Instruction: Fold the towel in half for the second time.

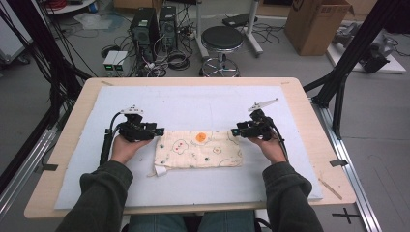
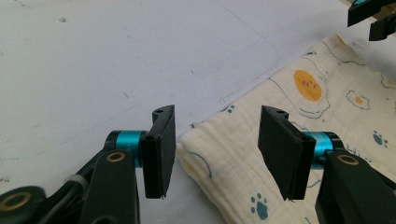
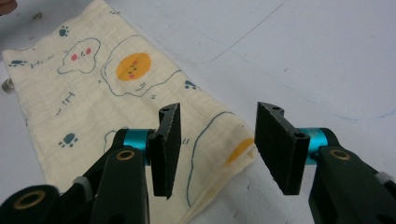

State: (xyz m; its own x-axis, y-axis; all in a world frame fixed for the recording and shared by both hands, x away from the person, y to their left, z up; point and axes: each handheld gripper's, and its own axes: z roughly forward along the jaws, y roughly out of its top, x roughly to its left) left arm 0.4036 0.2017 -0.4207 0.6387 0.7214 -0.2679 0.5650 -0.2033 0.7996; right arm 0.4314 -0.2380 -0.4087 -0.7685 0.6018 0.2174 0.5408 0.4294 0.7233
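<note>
Now your left gripper stands open at the folded cloth's far left corner. Your right gripper, jaws likewise apart, holds nothing at its far right corner.

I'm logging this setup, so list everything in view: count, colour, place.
cloth: 1, cream with egg and paw prints, folded flat mid-mat between the grippers
mat: 1, pale blue-white, covering the table
table: 1, light wood, under the mat
stool: 1, black seat, floor beyond the table
computer towers: 2, black, floor at back
box: 1, brown cardboard, floor back right
left gripper: 1, black, at the cloth's left end, open
right gripper: 1, black, at the cloth's right end, open
sleeves: 2, dark green, bottom edge
</note>
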